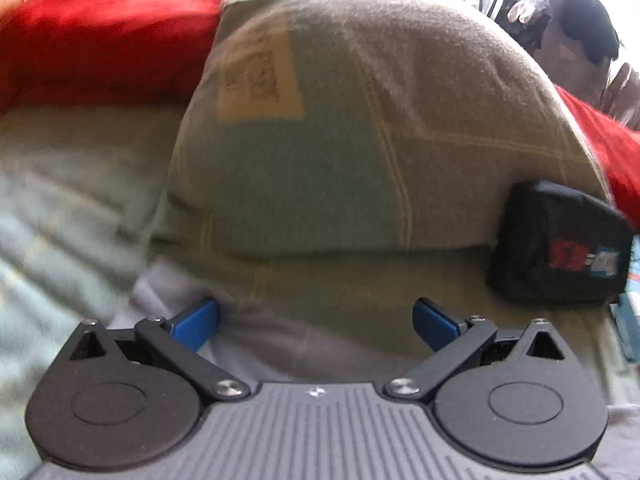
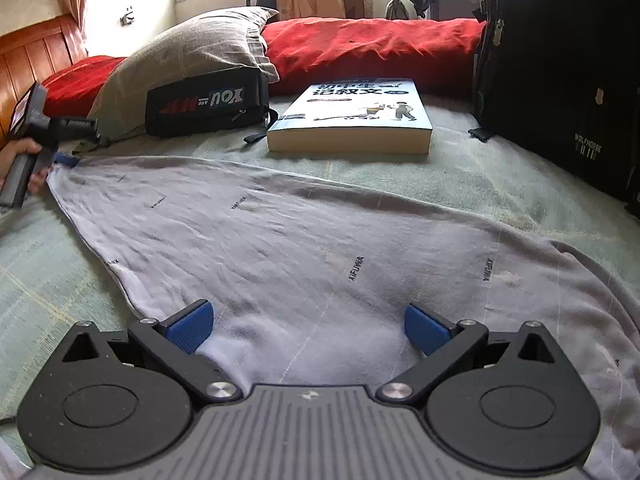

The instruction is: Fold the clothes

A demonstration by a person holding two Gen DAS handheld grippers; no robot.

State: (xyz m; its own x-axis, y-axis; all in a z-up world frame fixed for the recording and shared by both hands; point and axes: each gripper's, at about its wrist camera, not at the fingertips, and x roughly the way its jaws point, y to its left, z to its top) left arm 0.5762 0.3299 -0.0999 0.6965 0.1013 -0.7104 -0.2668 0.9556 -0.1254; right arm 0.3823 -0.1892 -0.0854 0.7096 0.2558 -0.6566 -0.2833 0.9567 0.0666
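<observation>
I have a pale grey shirt (image 2: 304, 240) spread flat on the green bedsheet (image 2: 52, 276), and I hold a gripper at each of two edges. My right gripper (image 2: 308, 326) sits low over the near end of the cloth with its blue fingers wide apart, gripping nothing. My left gripper (image 1: 316, 320) is likewise spread open at the far corner, the cloth lying between and under its fingers, right up against the grey pillow (image 1: 360, 120). The risk as I judge it: if I close the left fingers here I may pinch the pillow or the sheet along with the shirt, and drag them when I lift. The black pouch (image 2: 208, 100) and the book (image 2: 352, 116) lie just beyond the shirt's far edge, so a fold swept that way could catch on them. On the right, a shallow bite could let the thin fabric slip out mid-fold and leave it skewed.
</observation>
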